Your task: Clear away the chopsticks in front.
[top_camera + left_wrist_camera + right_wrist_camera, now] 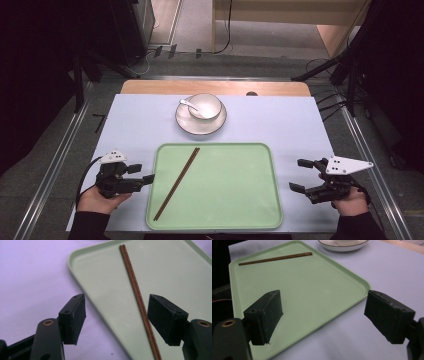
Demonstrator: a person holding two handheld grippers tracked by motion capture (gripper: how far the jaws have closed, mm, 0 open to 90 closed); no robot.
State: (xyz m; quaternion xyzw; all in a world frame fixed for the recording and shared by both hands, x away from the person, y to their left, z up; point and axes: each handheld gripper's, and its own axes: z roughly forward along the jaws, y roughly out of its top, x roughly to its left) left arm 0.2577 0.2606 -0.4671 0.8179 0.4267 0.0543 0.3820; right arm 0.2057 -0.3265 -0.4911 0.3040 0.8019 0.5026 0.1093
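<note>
Brown wooden chopsticks [177, 183] lay diagonally on the pale green rectangular plastic tray [240, 200]. Left hand-held gripper [145, 173] gaped empty beside it. Right hand-held gripper [301, 175] also stood apart

A table [135, 120] under a pale lavender cover fills the middle of the high view, a strip of bare wood at its far edge. A green tray [225, 185] lies at lower centre. A white saucer [186, 125] sits at upper centre, just beyond the tray.
</note>
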